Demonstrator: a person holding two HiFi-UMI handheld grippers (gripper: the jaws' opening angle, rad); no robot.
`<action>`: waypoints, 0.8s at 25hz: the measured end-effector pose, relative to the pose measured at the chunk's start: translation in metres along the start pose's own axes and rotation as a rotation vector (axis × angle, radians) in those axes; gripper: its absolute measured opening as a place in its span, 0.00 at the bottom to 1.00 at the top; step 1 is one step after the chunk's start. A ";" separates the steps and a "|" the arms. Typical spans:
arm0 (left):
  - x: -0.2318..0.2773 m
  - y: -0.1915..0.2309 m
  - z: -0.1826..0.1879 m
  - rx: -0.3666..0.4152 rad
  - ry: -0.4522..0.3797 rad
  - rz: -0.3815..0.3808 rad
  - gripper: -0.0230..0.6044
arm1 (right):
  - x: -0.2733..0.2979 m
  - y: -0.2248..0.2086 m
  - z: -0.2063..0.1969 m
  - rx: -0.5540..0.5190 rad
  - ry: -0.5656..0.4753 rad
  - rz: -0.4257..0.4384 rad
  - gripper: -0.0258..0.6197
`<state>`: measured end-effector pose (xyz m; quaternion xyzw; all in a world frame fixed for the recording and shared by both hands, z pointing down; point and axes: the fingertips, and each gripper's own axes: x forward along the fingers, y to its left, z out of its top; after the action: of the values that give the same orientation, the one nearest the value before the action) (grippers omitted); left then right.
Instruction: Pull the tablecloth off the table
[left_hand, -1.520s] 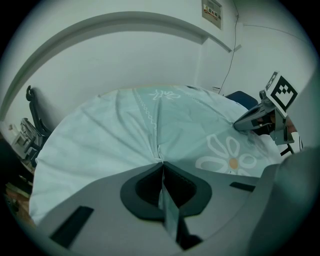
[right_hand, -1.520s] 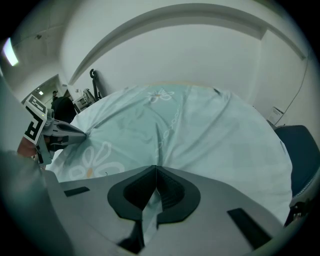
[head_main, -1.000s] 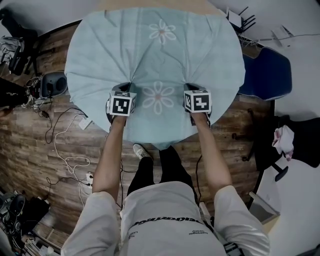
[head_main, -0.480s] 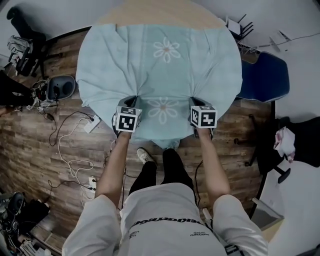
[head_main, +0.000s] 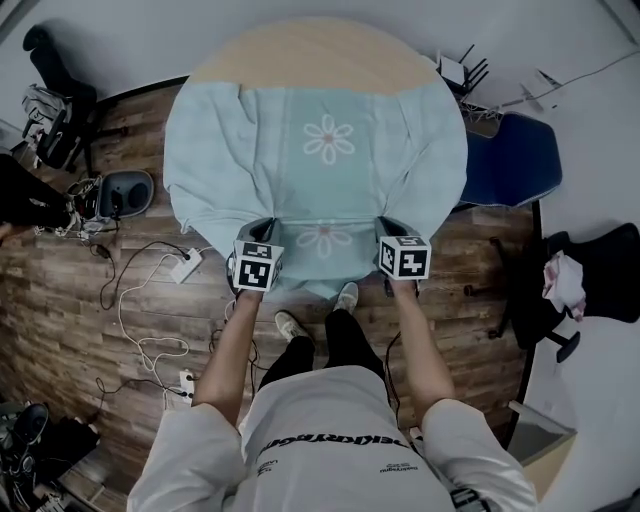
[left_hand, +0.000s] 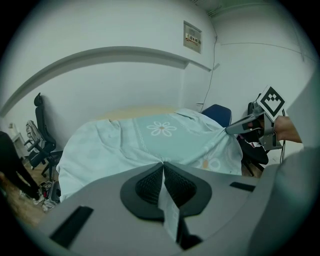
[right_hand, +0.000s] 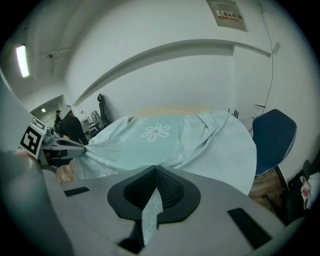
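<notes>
left gripper (left_hand: 162, 165) and right gripper (right_hand: 155, 168) each pinch the flowered tablecloth (head_main: 320, 160) at its 6 o'clock hem, jaws pressed onto the cloth. the bare round table (head_main: 310, 50) shows at 12 o'clock.

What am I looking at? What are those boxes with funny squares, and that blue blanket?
A person holds a pinching tool in each hand; the patterned boxes are part of those tools. One picture comes from a camera on the person's head, looking down. The other two come from cameras riding on the tools. The blanket is a flowered tablecloth lying on a round table, whose far part is bare. The left tool and the right tool are both pinched shut on the cloth's near edge.
</notes>
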<state>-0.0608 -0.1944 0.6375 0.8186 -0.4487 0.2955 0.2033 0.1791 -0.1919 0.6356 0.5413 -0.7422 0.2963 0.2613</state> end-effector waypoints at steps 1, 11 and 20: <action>-0.005 -0.003 -0.001 0.001 -0.006 0.000 0.06 | -0.006 0.002 -0.001 -0.001 -0.006 -0.002 0.09; -0.062 -0.016 -0.007 0.029 -0.067 -0.012 0.06 | -0.055 0.029 -0.011 0.017 -0.072 -0.005 0.09; -0.113 -0.025 -0.022 0.036 -0.104 -0.024 0.06 | -0.099 0.063 -0.034 0.027 -0.106 0.010 0.09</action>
<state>-0.0944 -0.0989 0.5771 0.8417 -0.4432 0.2583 0.1686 0.1489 -0.0876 0.5790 0.5559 -0.7537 0.2787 0.2127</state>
